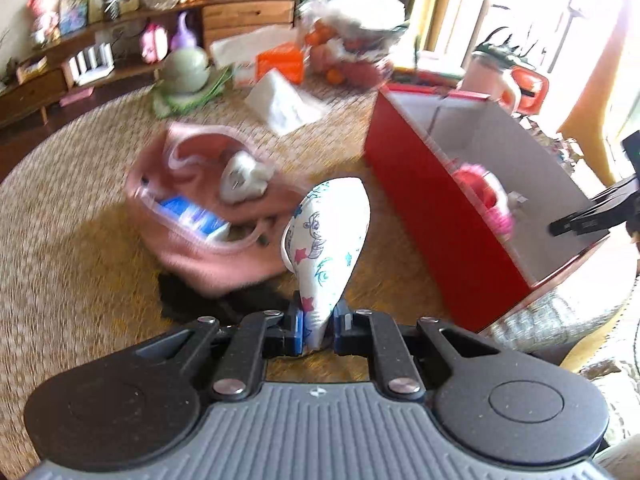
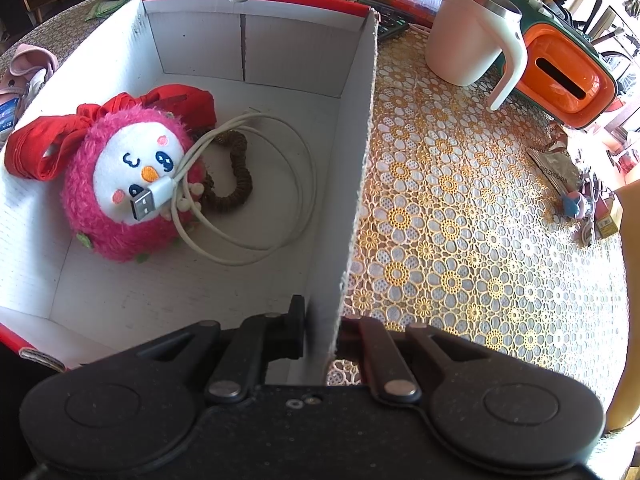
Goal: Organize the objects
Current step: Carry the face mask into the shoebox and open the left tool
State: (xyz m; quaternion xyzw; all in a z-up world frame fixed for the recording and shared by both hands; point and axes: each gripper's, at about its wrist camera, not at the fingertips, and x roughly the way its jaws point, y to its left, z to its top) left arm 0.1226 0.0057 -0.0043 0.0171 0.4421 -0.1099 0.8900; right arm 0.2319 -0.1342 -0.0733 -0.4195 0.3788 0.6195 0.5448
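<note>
Round table w/ floral lace cloth (image 2: 460, 208), wooden shelf unit (image 1: 120, 40) behind.

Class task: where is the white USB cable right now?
Right wrist view: the white USB cable lies coiled inside the red box, left of centre, draped over the pink plush toy.

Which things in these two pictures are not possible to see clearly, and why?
- Left wrist view: pink pouch contents, smeared by motion blur.
- Left wrist view: right hand-held gripper, cut off by the edge.
- Right wrist view: brown coiled item, partly hidden by the plush toy and cable.
</note>
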